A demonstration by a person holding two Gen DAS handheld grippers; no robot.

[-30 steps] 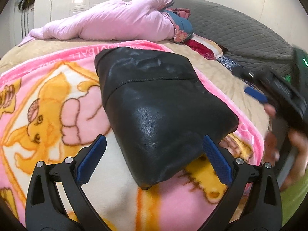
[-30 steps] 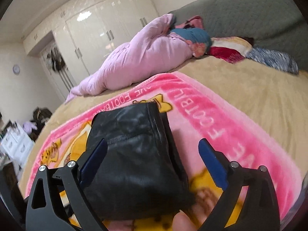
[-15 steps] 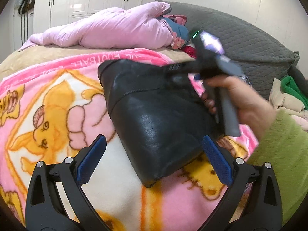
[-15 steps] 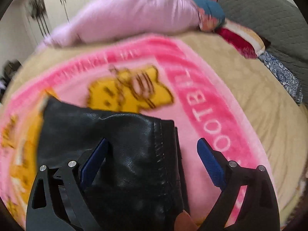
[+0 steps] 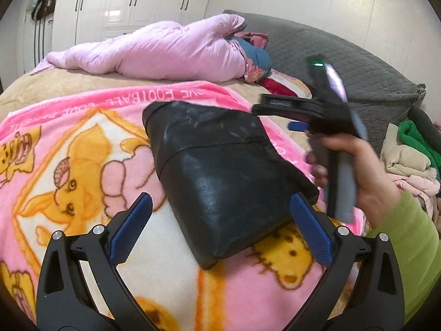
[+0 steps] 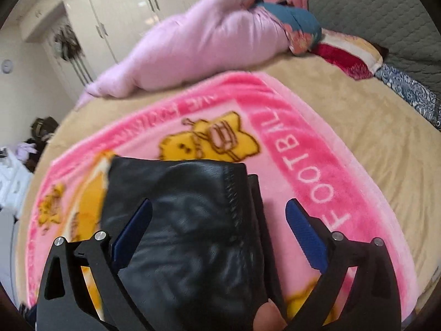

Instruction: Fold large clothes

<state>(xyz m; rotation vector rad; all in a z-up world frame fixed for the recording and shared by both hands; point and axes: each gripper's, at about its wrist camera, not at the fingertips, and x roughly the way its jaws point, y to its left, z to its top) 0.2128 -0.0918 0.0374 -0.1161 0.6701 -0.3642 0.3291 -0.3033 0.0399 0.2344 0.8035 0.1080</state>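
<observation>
Under my tongs a pink cartoon blanket (image 5: 82,171) covers the tan bedspread (image 6: 386,149). Beyond it lies a lilac quilt (image 5: 165,52) against a grey quilted headboard (image 5: 366,74), white wardrobes (image 5: 129,5) behind. To my right, what may be stacked laundry (image 5: 408,162).

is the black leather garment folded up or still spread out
Folded: the black leather garment lies as a compact, thick bundle with stacked layered edges on the pink blanket.

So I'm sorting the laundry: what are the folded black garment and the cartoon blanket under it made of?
Black garment: looks like leather or faux leather, with a smooth sheen, fine creases and a stitched seam. Cartoon blanket: plush printed fleece, fuzzy and matte.
</observation>
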